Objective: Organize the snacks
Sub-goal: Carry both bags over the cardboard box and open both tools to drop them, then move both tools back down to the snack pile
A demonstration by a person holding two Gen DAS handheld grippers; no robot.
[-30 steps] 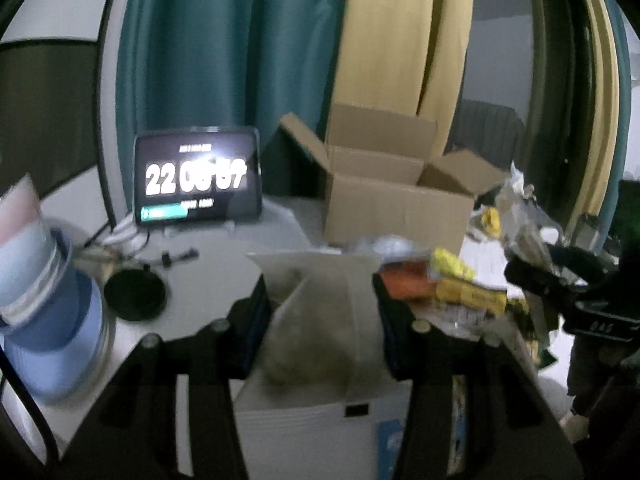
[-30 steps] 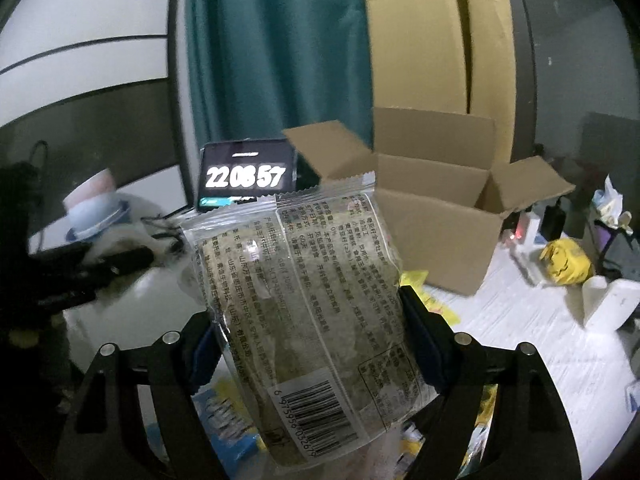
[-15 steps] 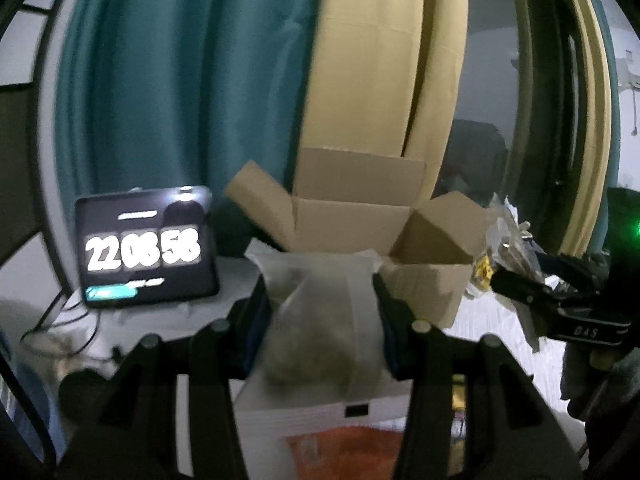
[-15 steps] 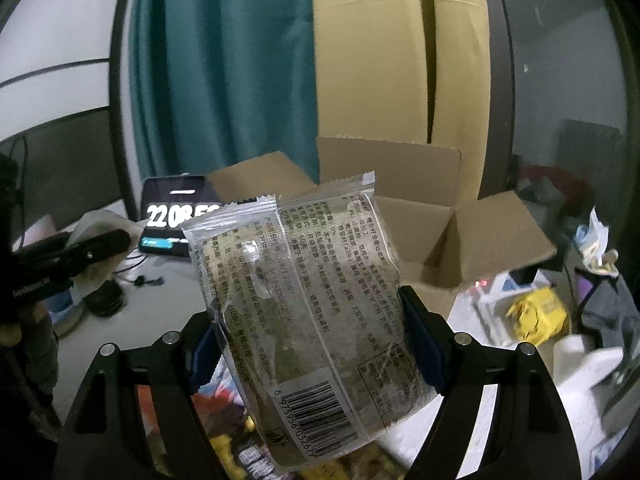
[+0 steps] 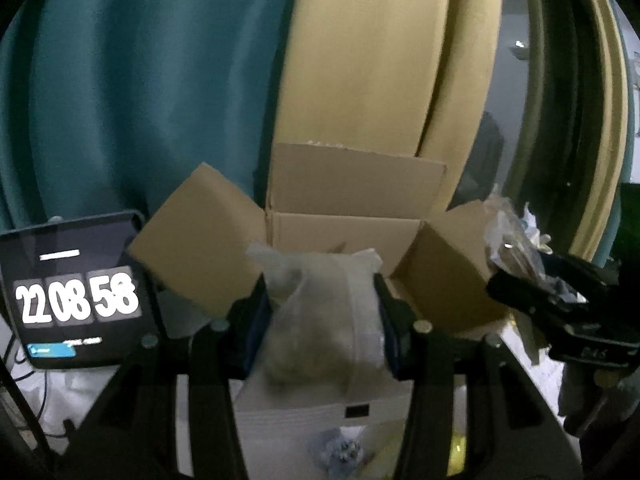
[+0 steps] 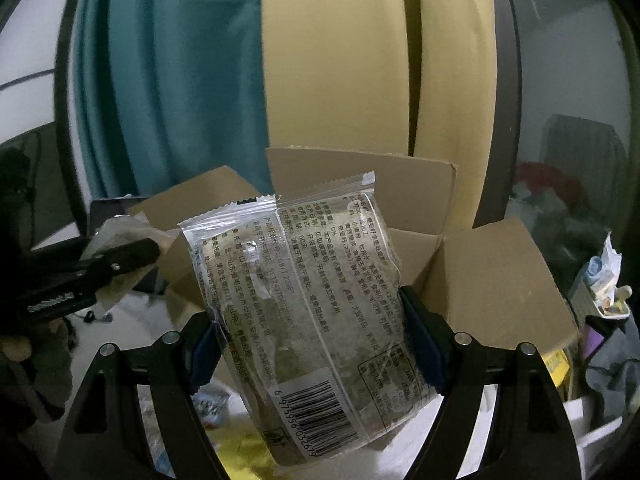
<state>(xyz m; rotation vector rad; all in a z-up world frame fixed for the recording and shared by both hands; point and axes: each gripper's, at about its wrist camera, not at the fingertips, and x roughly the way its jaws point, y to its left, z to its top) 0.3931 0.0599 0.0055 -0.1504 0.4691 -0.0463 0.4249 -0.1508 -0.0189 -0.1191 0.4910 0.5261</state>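
Note:
My left gripper (image 5: pixel 320 312) is shut on a clear snack bag (image 5: pixel 320 320) with brownish contents, held up in front of the open cardboard box (image 5: pixel 348 200). My right gripper (image 6: pixel 308 328) is shut on a larger clear snack bag (image 6: pixel 304 304) with printed text and a barcode, held upright just before the same box (image 6: pixel 480 280). The right gripper shows at the right edge of the left wrist view (image 5: pixel 560 304). The left gripper with its bag shows at the left of the right wrist view (image 6: pixel 80 276).
A tablet showing a clock (image 5: pixel 76 296) stands left of the box. Teal and yellow curtains (image 5: pixel 200 80) hang behind it. Loose snack packets (image 6: pixel 240 448) lie on the table below the grippers. Clutter (image 6: pixel 600 288) sits at the right.
Both grippers have risen and moved forward toward the open box, each still holding its bag. The box now looks larger and closer in both views.

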